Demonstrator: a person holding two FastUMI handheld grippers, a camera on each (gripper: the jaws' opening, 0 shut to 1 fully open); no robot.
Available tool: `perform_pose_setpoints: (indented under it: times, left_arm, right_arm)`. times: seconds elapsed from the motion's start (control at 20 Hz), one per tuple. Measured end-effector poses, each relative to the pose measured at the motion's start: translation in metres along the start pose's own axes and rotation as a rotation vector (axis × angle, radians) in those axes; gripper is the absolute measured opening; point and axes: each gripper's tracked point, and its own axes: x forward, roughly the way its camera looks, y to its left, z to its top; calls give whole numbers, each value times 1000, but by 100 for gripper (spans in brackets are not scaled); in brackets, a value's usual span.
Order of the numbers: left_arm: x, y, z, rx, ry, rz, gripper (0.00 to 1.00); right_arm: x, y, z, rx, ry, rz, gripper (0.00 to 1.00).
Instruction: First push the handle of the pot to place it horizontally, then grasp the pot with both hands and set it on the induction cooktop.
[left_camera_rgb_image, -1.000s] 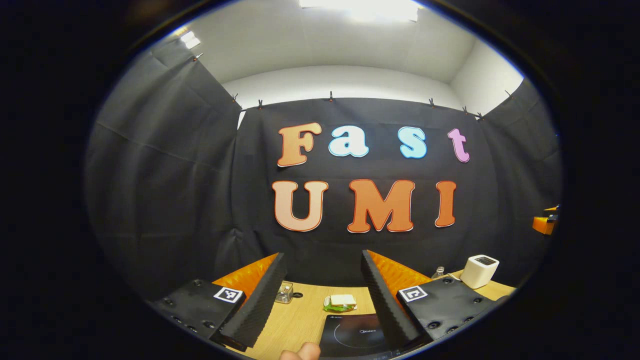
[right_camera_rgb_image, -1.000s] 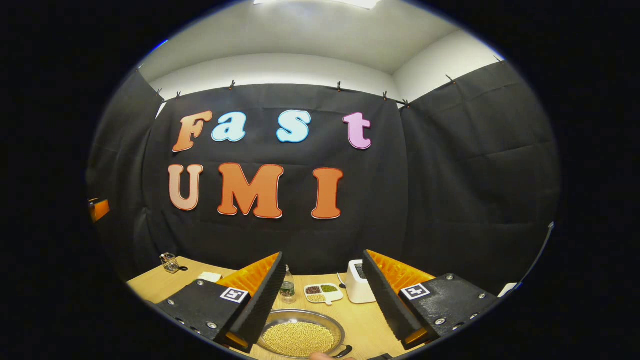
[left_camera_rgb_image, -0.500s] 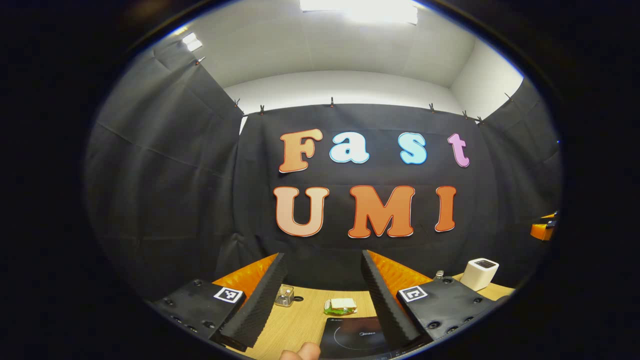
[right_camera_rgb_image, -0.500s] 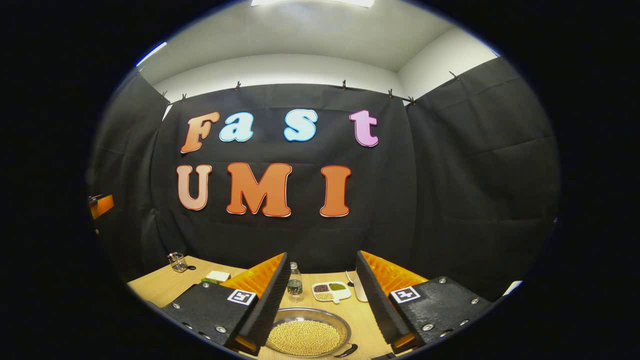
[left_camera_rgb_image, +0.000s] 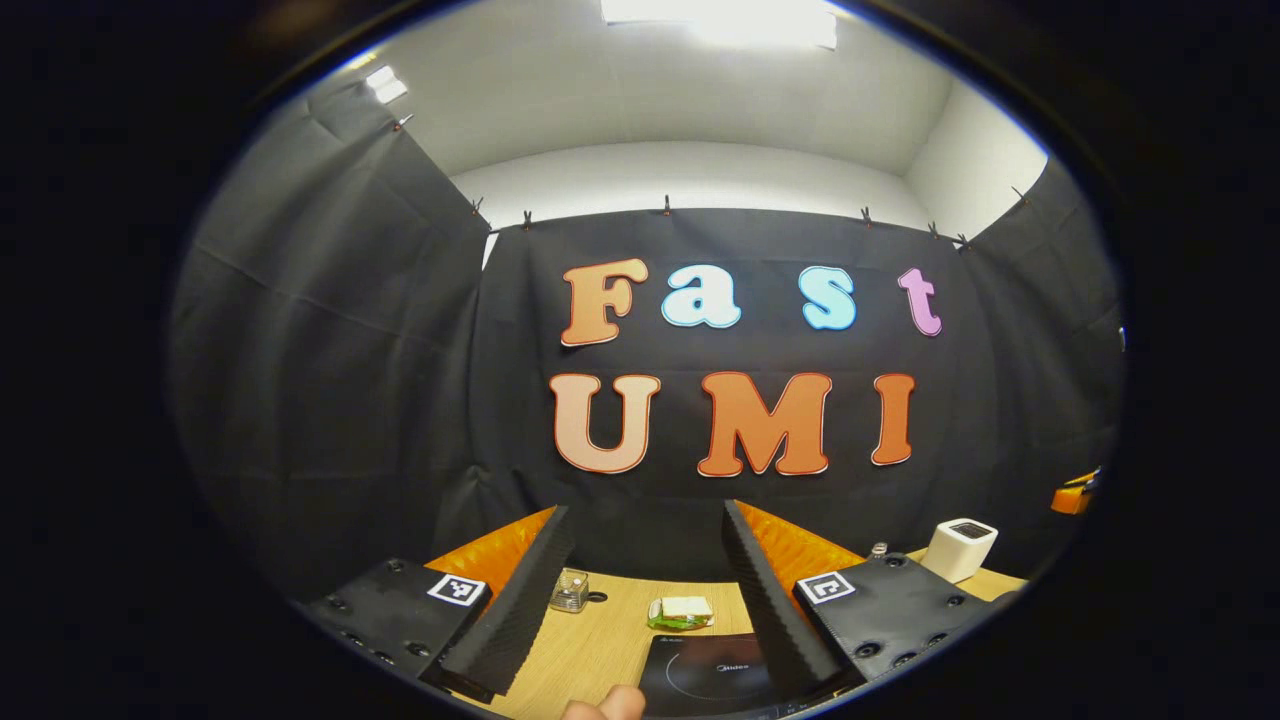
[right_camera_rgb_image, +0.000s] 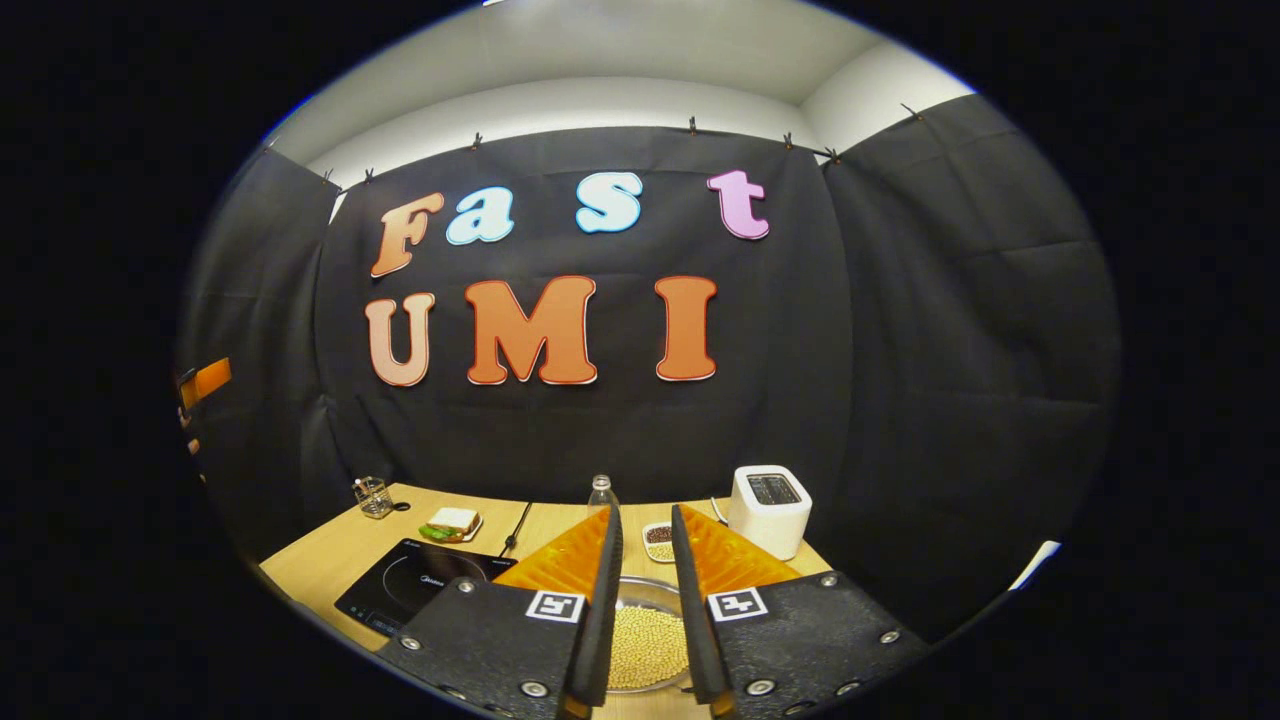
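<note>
Right tongs (right_camera_rgb_image: 646, 600) narrowed over pot (right_camera_rgb_image: 645, 640), left tongs (left_camera_rgb_image: 640, 590) wide.

Black cloth walls (left_camera_rgb_image: 330, 380) surround a wooden table (right_camera_rgb_image: 330, 555) under a ceiling light (left_camera_rgb_image: 720, 15).

Black cooktop (right_camera_rgb_image: 415, 590), white toaster (right_camera_rgb_image: 768, 509), pale wooden table (right_camera_rgb_image: 330, 550).

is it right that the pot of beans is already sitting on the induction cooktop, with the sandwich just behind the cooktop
No. In the right gripper view the pot of beans sits on the table, right of the induction cooktop, not on it. The sandwich does lie just behind the cooktop.
</note>
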Motion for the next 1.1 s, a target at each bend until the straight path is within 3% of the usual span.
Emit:
perform_pose_setpoints:
  times: [0.15, 0.45, 1.1]
  left_arm:
    - [-2, -1, 0, -3, -1, -2, 99]
    - [-3, -2, -2, -5, 10, -4, 99]
    - [-15, 4, -7, -9, 27, 6, 99]
  right_arm:
    - [1, -9, -29, 40, 73, -11, 17]
    - [4, -9, -89, 34, 214, 26, 2]
    - [-15, -25, -186, 48, 431, 6, 0]
